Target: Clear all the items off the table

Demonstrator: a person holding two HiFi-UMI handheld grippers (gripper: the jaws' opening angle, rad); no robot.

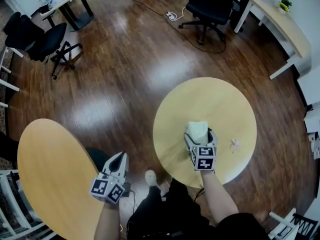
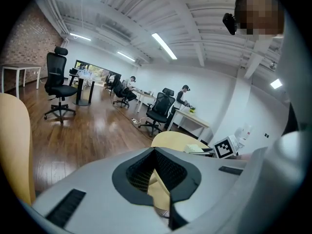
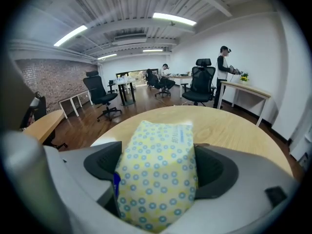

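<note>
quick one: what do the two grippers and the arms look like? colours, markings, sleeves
Both the left gripper and right gripper have light grey bodies with black ribbed pads inside the jaws. Each carries a cube of black-and-white square markers. Forearms unsleeved; clothing dark.

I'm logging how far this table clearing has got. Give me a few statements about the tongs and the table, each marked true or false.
1. The right tongs are shut on a yellow packet printed with blue dots. True.
2. The left tongs hold a packet as well. False: they are shut, with nothing between them.
3. Apart from the packet, nothing lies on the round table under the right tongs. False: a small pinkish scrap lies on it, to the right of the tongs.
4. The left tongs are not over that table. True: in the head view they hang off to its left, near the edge of the other round table.
</note>
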